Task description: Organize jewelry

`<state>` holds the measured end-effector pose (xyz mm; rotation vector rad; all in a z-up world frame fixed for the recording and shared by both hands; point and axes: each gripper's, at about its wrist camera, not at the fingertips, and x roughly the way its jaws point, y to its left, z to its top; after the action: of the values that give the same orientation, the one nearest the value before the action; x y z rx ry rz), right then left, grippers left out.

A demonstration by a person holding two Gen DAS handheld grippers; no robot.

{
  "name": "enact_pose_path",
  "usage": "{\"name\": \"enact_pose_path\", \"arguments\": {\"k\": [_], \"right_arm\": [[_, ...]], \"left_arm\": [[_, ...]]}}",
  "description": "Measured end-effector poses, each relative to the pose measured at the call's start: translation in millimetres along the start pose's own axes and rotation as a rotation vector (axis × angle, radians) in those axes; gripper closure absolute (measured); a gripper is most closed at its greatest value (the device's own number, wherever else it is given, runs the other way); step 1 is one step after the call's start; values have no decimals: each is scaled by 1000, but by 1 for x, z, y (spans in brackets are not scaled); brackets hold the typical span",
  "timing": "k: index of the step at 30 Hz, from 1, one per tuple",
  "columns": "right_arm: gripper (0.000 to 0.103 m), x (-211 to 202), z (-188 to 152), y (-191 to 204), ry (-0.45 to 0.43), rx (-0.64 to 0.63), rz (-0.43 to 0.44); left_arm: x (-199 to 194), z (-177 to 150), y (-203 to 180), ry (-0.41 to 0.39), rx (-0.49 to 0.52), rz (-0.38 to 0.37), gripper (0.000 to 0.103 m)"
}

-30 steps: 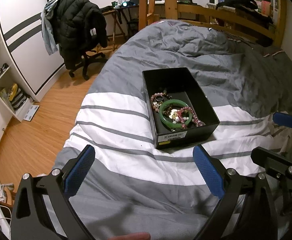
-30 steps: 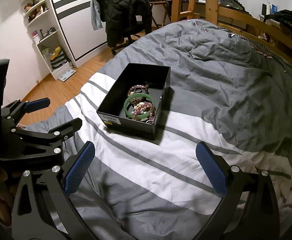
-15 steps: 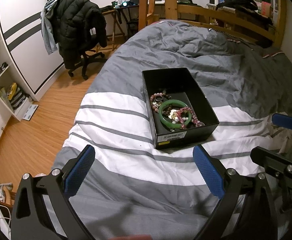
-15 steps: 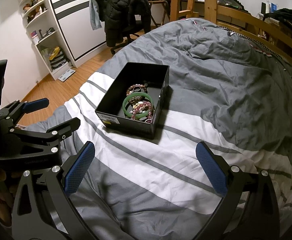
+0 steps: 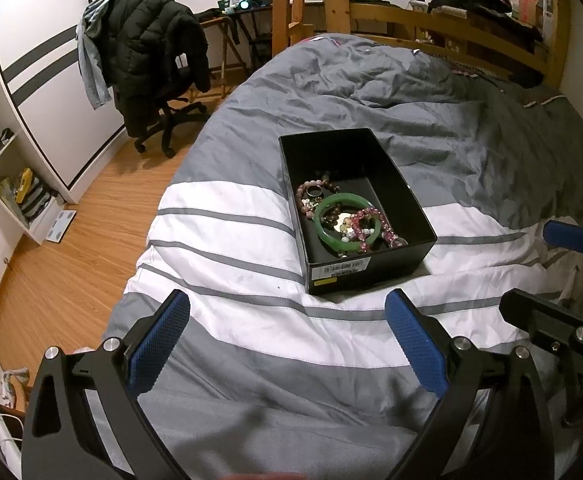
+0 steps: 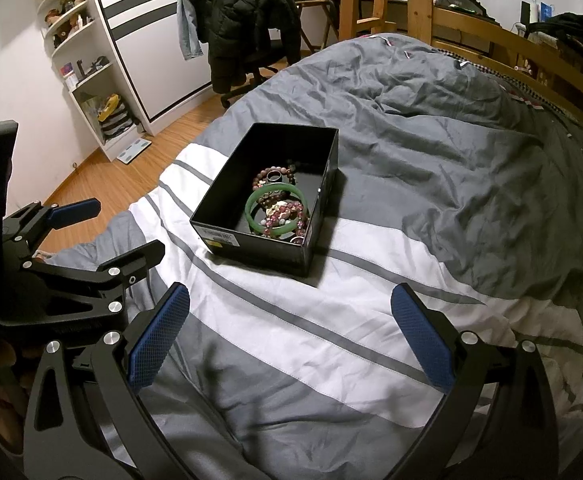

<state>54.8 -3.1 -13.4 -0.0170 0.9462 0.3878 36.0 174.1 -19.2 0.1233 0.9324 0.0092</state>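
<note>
A black open box (image 5: 407, 205) stands on the striped bed cover; it also shows in the right wrist view (image 6: 227, 196). Inside lie a green bangle (image 5: 327, 236), pink and brown bead bracelets (image 5: 371, 224) and a ring (image 5: 315, 191); the bangle also shows in the right wrist view (image 6: 253, 208). My left gripper (image 5: 287, 344) is open and empty, short of the box. My right gripper (image 6: 289, 338) is open and empty, short of the box. The right gripper also shows at the right of the left wrist view (image 5: 559, 280), and the left gripper at the left of the right wrist view (image 6: 107, 228).
The grey and white duvet (image 5: 251, 248) covers the bed. An office chair with a black jacket (image 5: 151, 64) stands on the wood floor at left. White shelves (image 6: 87, 72) and a wardrobe line the left wall. A wooden bed frame (image 5: 431, 20) stands at the back.
Both views have drifted slightly; the box sits a touch higher in each. Both grippers remain open and empty.
</note>
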Motion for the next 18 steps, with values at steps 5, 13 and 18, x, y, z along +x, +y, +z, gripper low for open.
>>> {"name": "enact_pose_path", "arguments": {"k": [5,13,18], "right_arm": [[4,0,0,0,-1,0,0],[4,1,0,-1,1,5,-2],[4,2,-2,-1,2,8,-3]], "left_arm": [[0,0,-1,0,1,1,6],[0,0,-1,3,2,0,6],[0,0,-2,4,1,1,6]]}}
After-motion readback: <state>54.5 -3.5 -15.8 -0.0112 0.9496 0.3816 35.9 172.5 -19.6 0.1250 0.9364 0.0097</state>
